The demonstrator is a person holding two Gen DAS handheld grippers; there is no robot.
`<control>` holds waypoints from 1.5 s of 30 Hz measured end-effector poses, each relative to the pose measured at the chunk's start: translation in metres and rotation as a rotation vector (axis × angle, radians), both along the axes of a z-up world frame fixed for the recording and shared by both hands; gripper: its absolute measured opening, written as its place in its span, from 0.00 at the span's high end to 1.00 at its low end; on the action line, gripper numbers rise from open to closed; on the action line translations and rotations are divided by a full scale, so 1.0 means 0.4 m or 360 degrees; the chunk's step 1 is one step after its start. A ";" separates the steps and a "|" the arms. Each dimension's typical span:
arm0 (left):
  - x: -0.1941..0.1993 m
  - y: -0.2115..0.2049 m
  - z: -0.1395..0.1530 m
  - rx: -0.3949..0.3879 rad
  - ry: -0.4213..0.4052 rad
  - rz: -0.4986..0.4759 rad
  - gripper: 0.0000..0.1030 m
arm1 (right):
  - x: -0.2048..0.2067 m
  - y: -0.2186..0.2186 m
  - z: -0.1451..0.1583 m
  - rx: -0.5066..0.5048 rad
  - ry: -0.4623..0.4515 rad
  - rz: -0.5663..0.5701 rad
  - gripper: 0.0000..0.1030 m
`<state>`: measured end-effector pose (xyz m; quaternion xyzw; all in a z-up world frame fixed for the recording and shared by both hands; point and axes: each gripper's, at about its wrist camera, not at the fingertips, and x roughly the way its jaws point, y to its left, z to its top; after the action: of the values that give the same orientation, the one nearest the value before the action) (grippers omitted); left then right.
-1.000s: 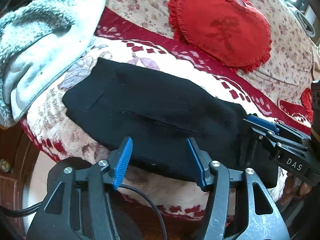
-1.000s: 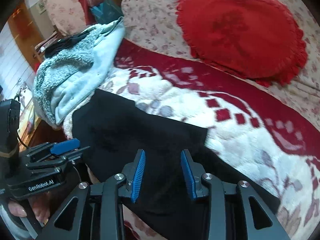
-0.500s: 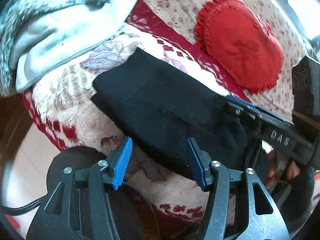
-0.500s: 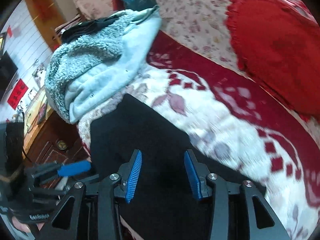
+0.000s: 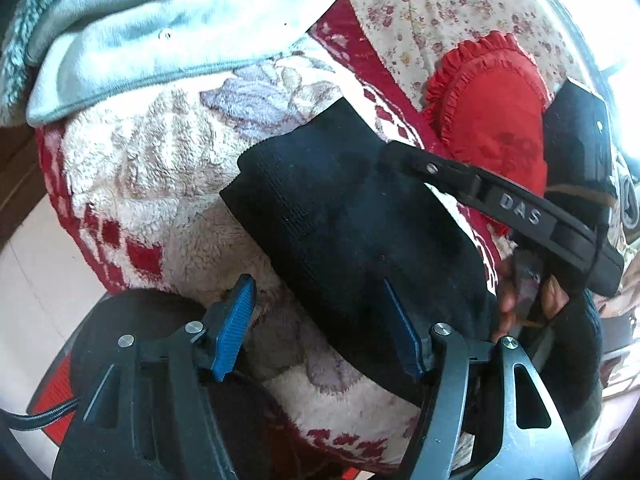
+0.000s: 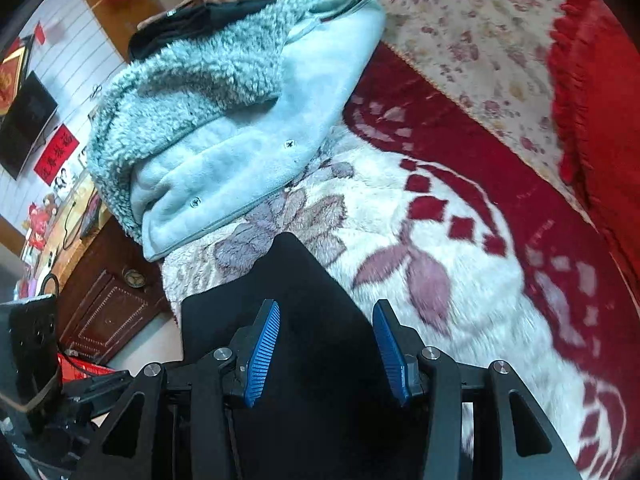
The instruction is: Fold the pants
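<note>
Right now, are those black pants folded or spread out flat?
Folded. The black pants lie as a short, thick bundle with a doubled edge on the fleecy blanket, no legs stretched out.

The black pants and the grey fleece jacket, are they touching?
Apart. The right wrist view shows patterned blanket between black pants and grey fleece jacket.

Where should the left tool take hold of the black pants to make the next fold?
Probably the ribbed end of the black pants, the free edge lying flat on the fleece blanket. Come in from the blanket's front edge, one finger slid under that edge. The left tool is opening, nothing pinched.
</note>
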<state>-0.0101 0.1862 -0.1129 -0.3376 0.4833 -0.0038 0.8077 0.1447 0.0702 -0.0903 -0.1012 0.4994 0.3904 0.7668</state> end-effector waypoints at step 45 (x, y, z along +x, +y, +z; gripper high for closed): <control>-0.114 -0.648 0.130 0.0567 -0.0418 -0.1337 0.73 | -0.394 -0.907 0.066 0.0862 0.0013 -0.1206 0.53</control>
<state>-0.0557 -0.0730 -0.0609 0.0342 0.4649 -0.2897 0.8359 -0.0131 -0.2925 -0.0638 0.2936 0.3842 0.1995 0.8523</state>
